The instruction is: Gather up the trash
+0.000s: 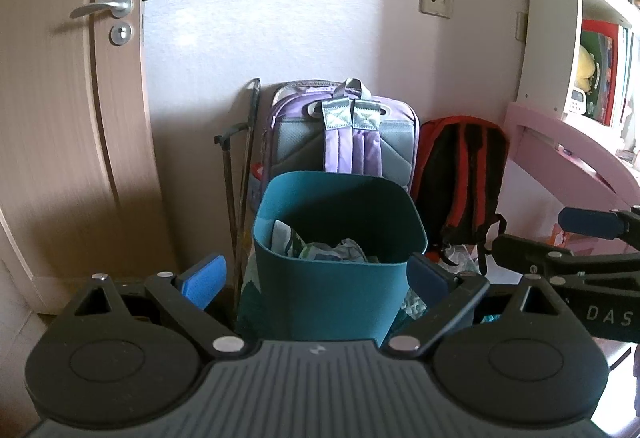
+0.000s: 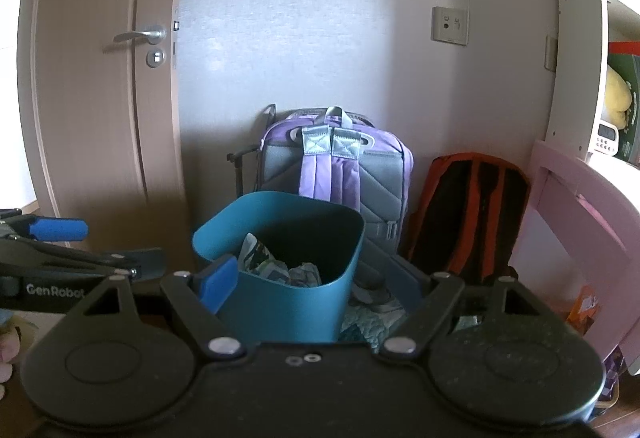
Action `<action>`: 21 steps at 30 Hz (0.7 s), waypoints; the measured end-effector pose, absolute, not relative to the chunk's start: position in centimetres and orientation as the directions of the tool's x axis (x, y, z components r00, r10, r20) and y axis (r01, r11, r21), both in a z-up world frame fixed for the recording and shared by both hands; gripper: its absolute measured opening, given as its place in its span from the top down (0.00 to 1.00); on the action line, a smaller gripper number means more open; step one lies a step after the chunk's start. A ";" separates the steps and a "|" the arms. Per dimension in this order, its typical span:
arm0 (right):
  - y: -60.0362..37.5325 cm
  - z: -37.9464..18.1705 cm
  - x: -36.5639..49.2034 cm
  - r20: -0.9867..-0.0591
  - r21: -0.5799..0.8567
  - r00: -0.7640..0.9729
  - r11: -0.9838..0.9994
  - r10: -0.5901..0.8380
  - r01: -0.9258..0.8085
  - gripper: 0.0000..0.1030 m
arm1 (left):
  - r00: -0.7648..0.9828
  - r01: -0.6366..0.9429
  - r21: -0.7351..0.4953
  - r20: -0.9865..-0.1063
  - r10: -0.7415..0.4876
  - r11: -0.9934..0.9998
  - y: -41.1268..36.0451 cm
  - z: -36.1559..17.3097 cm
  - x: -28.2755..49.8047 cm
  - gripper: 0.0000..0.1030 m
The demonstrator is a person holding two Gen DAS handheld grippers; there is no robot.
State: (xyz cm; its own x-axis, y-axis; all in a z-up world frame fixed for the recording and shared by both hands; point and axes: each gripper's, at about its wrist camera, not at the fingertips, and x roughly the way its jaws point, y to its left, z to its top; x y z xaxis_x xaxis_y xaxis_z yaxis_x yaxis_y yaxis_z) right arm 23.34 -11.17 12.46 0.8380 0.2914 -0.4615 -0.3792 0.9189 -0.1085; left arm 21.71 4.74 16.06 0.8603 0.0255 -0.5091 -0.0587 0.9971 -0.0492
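Trash (image 1: 332,248) sits crumpled inside the teal bin (image 1: 332,290), parked against the purple backpack (image 1: 344,130). Left gripper (image 1: 316,284) and right gripper (image 2: 308,284) both hover with jaws wide, framing the bin, likely lining up to grab it.

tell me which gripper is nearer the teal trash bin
Left, by a little. The left gripper faces the teal trash bin squarely; the right gripper sits off to its right.

Daylight received from right of teal bin (image 1: 332,238); bin interior shadowed. Door (image 1: 60,118) bent by fisheye left of bin. Slight softness, dark corners seen.
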 end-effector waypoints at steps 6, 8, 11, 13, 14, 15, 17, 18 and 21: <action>-11.4 12.9 23.2 -0.460 -0.091 0.837 0.922 0.297 -0.377 0.22 | 0.865 -0.067 -0.043 -0.500 0.037 0.997 4.5 16.5 21.3 0.05; -11.5 12.9 23.2 -0.460 -0.086 0.836 0.922 0.298 -0.376 0.22 | 0.865 -0.069 -0.043 -0.500 0.038 0.997 4.5 16.6 21.3 0.05; -11.6 13.0 23.2 -0.463 -0.080 0.833 0.922 0.303 -0.379 0.22 | 0.864 -0.073 -0.053 -0.502 0.037 0.996 4.6 16.7 21.2 0.05; -11.5 13.1 23.2 -0.463 -0.081 0.832 0.920 0.305 -0.382 0.21 | 0.863 -0.079 -0.059 -0.504 0.038 0.995 4.6 16.8 21.2 0.05; -11.5 13.1 23.2 -0.463 -0.081 0.832 0.920 0.306 -0.384 0.21 | 0.864 -0.080 -0.060 -0.502 0.039 0.995 4.6 16.8 21.3 0.05; -11.5 13.1 23.3 -0.464 -0.081 0.832 0.920 0.306 -0.384 0.21 | 0.865 -0.079 -0.058 -0.501 0.040 0.995 4.6 16.8 21.3 0.05; -11.5 13.1 23.3 -0.464 -0.085 0.832 0.920 0.303 -0.383 0.21 | 0.864 -0.081 -0.055 -0.502 0.042 0.995 4.6 16.8 21.4 0.05; -11.5 13.2 23.2 -0.464 -0.086 0.833 0.920 0.302 -0.382 0.21 | 0.865 -0.082 -0.057 -0.500 0.043 0.995 4.6 16.8 21.3 0.05; -11.7 13.2 23.1 -0.454 -0.078 0.836 0.921 0.308 -0.382 0.21 | 0.872 -0.084 -0.062 -0.487 0.044 0.994 4.6 16.8 21.2 0.05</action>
